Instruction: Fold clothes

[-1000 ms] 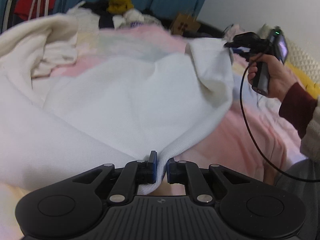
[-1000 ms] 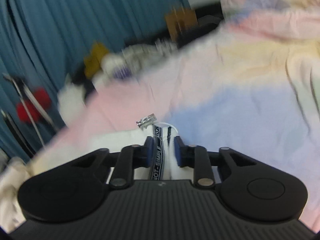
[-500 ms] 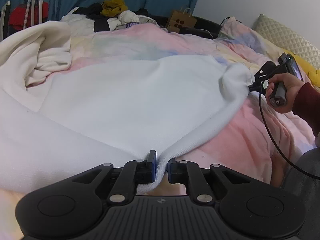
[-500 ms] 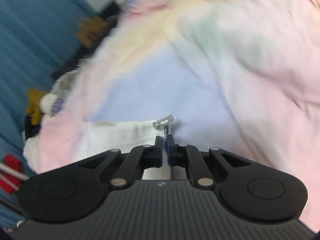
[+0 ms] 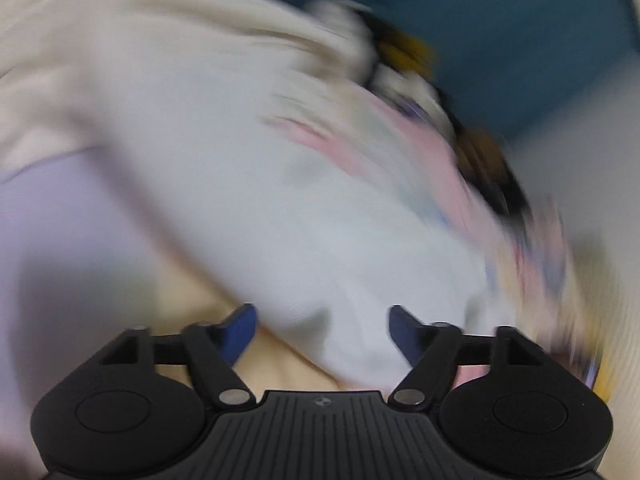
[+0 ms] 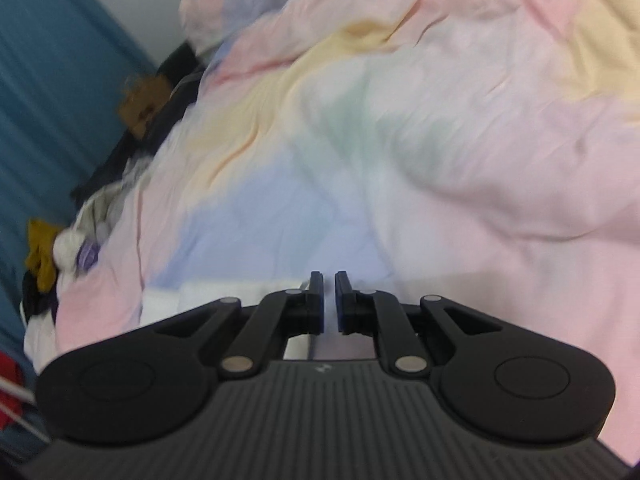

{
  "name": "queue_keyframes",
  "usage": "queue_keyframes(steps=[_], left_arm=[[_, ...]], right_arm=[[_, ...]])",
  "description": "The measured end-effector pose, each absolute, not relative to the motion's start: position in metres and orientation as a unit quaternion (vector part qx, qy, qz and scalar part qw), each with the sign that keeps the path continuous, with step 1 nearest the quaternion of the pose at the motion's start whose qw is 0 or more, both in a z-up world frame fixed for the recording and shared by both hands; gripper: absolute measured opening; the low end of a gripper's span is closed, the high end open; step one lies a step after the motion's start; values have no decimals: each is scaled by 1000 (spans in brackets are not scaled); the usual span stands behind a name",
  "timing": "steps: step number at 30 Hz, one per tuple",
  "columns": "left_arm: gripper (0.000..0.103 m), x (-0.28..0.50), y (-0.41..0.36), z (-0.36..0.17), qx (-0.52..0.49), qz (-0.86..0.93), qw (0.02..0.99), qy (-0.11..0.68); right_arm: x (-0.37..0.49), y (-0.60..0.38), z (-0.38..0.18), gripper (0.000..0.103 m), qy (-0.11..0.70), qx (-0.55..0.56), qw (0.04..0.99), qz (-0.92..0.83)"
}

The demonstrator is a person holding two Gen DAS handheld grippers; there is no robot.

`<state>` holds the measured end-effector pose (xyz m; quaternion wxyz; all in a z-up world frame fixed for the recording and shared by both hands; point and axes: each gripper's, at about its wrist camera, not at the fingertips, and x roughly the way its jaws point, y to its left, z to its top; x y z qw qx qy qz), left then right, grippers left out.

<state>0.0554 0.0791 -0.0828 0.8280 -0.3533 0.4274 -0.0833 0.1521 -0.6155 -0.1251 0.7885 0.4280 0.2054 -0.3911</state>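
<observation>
The white garment point(image 5: 304, 216), pinched a moment earlier, has been released by the left gripper point(image 5: 322, 330), whose fingers are now spread wide above it on the pastel bedspread point(image 6: 460, 152). The right gripper point(image 6: 329, 300) is seen nearly closed, a narrow gap left, nothing visibly clamped.

Left gripper point(image 5: 322, 330) spread wide over a white garment point(image 5: 288, 216), the whole view smeared by motion blur.

The 2 blue-padded fingers point(image 5: 240, 330) stand well apart, and a rounded fold of the white garment lies between them without either pad pressing on it. Cream cloth point(image 5: 120, 40) is bunched at the upper left. A pink and pastel bedspread point(image 5: 432, 152) shows past the garment on the right. A teal curtain point(image 5: 520, 40) fills the top right, with a blurred dark and yellow heap of clothes point(image 5: 404, 52) below it.
</observation>
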Motion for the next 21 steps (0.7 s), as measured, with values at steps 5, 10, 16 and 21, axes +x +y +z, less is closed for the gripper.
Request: queue_keyframes(steps=[5, 10, 16, 21], left_arm=[[78, 34, 183, -124, -592, 64, 709, 377], [70, 20, 217, -147, -675, 175, 650, 301], [53, 25, 232, -149, -690, 217, 652, 227], [22, 30, 242, -145, -675, 238, 661, 224]], right_arm=[[137, -608, -121, 21, 219, 436, 791, -368], [130, -605, -136, 46, 238, 482, 764, -357], [147, -602, -156, 46, 263, 485, 751, -364], [164, -603, -169, 46, 264, 476, 756, -362]])
